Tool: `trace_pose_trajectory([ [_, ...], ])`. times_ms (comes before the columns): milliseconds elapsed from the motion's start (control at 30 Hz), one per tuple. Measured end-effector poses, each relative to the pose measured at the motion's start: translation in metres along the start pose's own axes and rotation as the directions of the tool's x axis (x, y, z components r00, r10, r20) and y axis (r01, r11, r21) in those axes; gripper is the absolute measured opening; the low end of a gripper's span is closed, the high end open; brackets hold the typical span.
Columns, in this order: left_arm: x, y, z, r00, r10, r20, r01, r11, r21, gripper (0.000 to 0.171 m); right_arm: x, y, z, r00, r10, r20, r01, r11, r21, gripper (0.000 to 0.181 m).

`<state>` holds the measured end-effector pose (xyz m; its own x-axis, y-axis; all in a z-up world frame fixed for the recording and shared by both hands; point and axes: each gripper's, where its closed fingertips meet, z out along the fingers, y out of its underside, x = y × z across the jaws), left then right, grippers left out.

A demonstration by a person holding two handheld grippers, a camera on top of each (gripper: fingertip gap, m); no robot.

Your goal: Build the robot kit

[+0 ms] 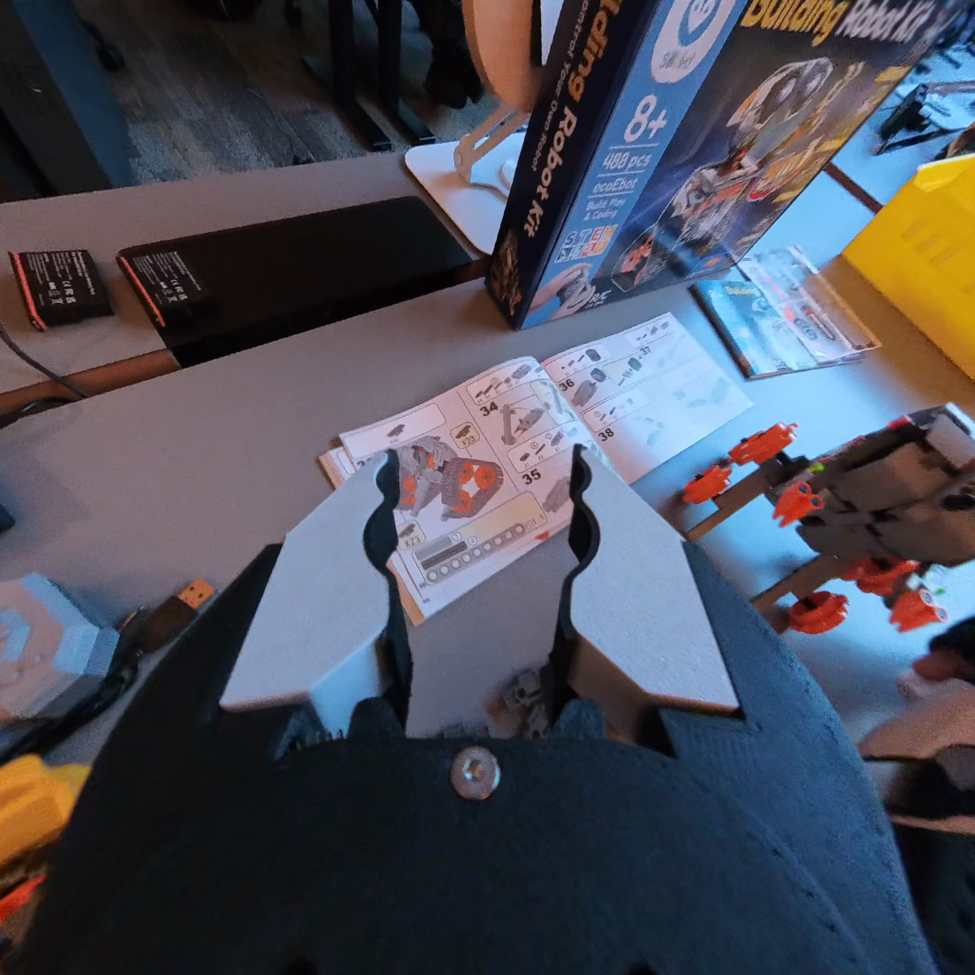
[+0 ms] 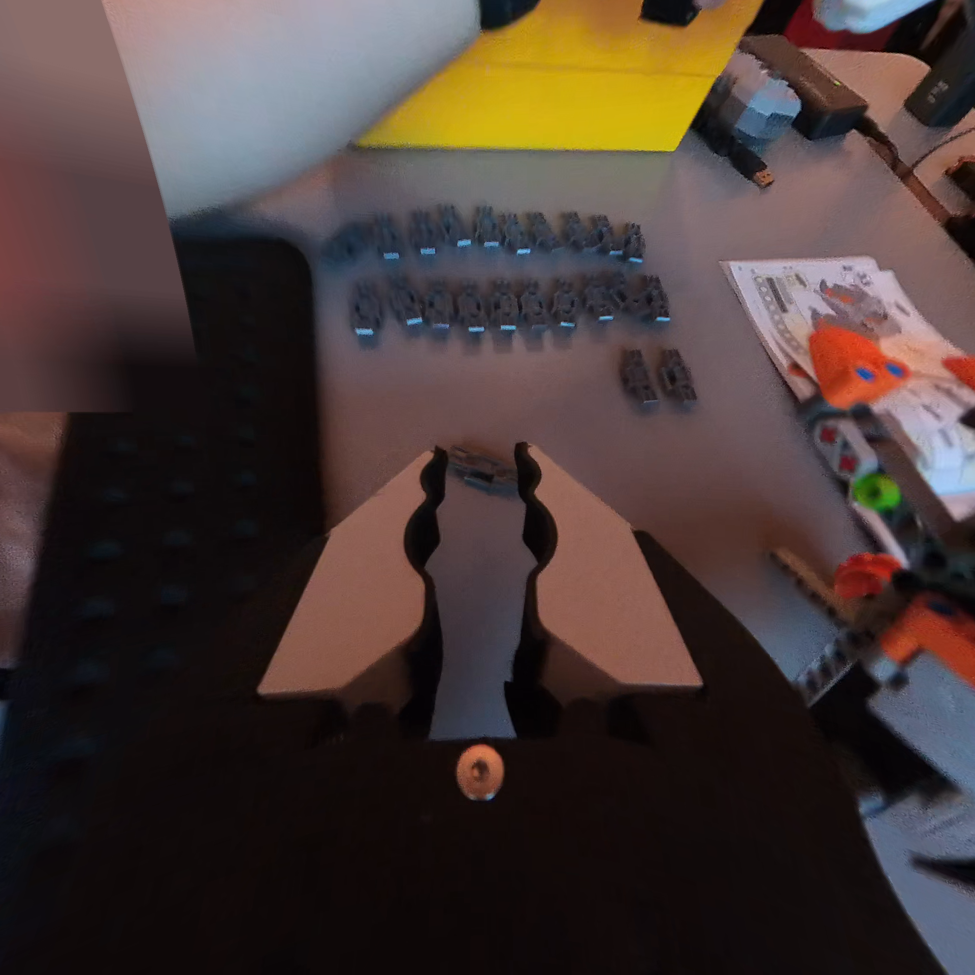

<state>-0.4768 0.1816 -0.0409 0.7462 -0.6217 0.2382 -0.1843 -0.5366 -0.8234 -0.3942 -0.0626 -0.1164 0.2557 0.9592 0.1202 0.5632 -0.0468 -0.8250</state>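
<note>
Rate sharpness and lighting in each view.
Left wrist view: open booklet fairly sharp, model at right edge smeared, wide-angle bending, cool light. Right wrist view: blurred throughout, grey pieces soft, reddish cast on tongs.

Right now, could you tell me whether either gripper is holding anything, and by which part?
The right gripper pinches a small grey brick piece at its fingertips, gripping its two ends. The left gripper is open and holds nothing.

We look down along each set of tongs, close over the bench (image 1: pixel 211 448); both views share the open booklet (image 1: pixel 506 475).
</note>
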Motion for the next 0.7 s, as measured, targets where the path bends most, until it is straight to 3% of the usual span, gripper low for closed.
trace_pose_trajectory([
  [200, 0.041, 0.025, -0.030, 0.990, -0.018, -0.136, 0.015, 1.000, -0.017, 0.054, 0.014, 0.016, 0.019, 0.990, -0.136, 0.046, 0.143, 0.962, -0.232, 0.030],
  [300, 0.066, 0.043, -0.045, 0.975, -0.048, -0.216, 0.045, 0.999, -0.019, 0.049, 0.008, 0.029, 0.026, 0.991, -0.059, 0.117, 0.097, 0.933, -0.348, 0.030],
  [433, 0.092, 0.069, -0.062, 0.955, -0.084, -0.283, 0.086, 0.996, -0.007, 0.044, 0.009, 0.035, 0.036, 0.994, -0.006, 0.112, 0.045, 0.935, -0.352, 0.030],
  [567, 0.116, 0.098, -0.075, 0.932, -0.131, -0.339, 0.134, 0.991, -0.016, 0.036, -0.001, 0.037, 0.033, 0.981, 0.119, 0.155, -0.056, 0.931, -0.361, 0.002],
  [700, 0.135, 0.125, -0.080, 0.905, -0.175, -0.387, 0.169, 0.984, -0.049, 0.030, -0.014, 0.037, 0.029, 0.972, 0.155, 0.175, -0.090, 0.939, -0.331, 0.000],
])
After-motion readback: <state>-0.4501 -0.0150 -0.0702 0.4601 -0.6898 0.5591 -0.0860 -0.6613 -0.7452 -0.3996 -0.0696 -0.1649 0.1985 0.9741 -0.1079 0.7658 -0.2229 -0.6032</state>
